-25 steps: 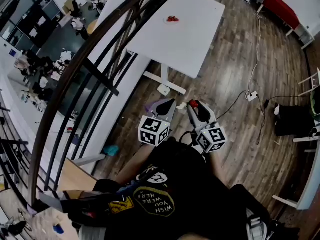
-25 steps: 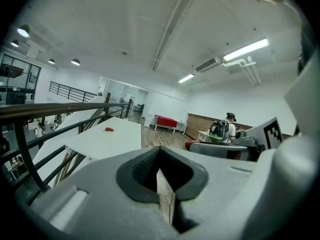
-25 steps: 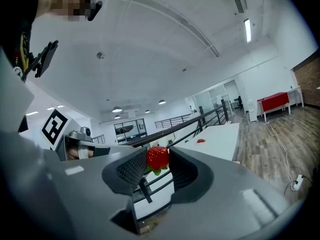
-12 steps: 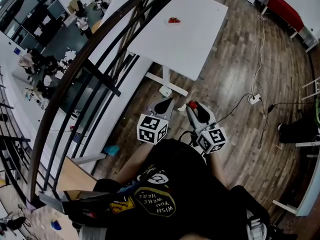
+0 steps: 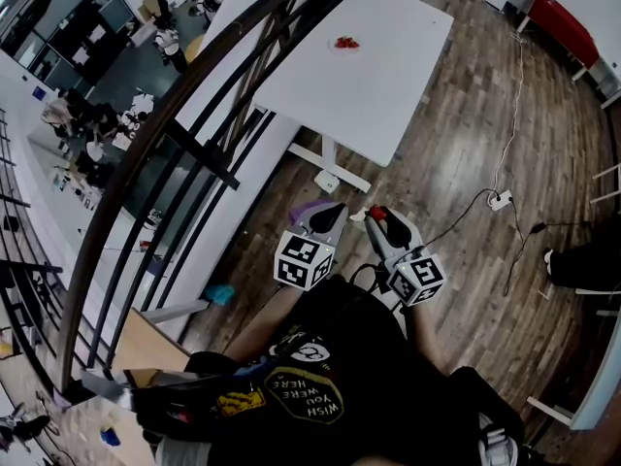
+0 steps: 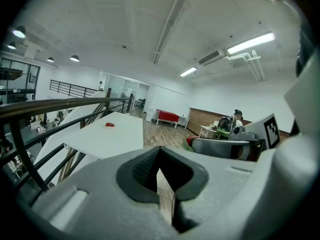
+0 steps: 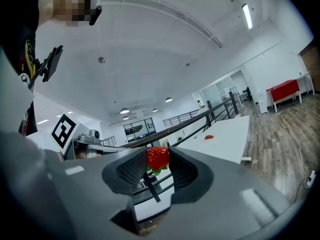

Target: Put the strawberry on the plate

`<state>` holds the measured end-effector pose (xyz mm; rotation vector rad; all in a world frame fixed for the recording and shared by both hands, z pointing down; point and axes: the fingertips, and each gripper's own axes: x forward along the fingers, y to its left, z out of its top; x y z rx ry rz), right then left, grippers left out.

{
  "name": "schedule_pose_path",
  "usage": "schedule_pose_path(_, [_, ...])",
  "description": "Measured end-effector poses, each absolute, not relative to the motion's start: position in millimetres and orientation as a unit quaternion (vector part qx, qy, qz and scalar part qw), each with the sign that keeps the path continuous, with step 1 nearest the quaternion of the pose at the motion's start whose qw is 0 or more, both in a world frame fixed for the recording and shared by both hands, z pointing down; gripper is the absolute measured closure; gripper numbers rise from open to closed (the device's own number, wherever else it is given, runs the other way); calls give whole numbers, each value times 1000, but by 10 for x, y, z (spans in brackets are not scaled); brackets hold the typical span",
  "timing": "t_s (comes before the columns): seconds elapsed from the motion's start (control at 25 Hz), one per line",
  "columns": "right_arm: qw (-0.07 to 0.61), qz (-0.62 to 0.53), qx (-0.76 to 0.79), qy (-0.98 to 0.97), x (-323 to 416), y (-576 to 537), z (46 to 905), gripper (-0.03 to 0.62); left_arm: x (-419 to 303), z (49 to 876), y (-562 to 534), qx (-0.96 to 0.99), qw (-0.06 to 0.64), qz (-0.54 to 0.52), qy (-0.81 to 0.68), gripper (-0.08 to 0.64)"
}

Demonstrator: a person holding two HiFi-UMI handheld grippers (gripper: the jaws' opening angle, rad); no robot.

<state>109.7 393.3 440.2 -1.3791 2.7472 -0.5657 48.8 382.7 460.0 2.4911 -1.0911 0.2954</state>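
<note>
A red strawberry [image 7: 158, 158] with green leaves is pinched between the dark pads of my right gripper [image 7: 158, 154]. In the head view that gripper [image 5: 376, 214] is held low in front of the person's body, over the wood floor, with the strawberry [image 5: 377, 213] at its tip. My left gripper [image 5: 330, 212] hangs just beside it, jaws together and empty; in its own view the left gripper [image 6: 159, 156] shows only a thin slit. The plate [image 5: 342, 44], small and white with red fruit on it, lies far ahead on the white table [image 5: 388, 85]. The gripper views show the plate [image 6: 109, 125] [image 7: 208, 137] too.
A dark curved railing [image 5: 194, 115] runs along the table's left, above a lower floor. A cable and power strip [image 5: 500, 200] lie on the wood floor to the right. A red bench [image 5: 558, 17] stands at the far right. A person [image 6: 237, 115] sits in the far background.
Both grippers keep their pose side by side, and the strawberry stays in the right one. The whole head view has drifted a little, so the table and plate sit slightly lower and further right.
</note>
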Motion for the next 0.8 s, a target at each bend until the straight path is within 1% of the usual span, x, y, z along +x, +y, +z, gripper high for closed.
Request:
schedule_pose_path(0.64, [0, -180, -460, 870, 560, 2912, 4369, 453, 50, 4505, 2864, 906, 200, 90, -362, 557])
schedule_pose_path(0.8, [22, -196, -463, 864, 500, 2776, 4319, 453, 42, 4548, 2714, 912, 201, 99, -344, 557])
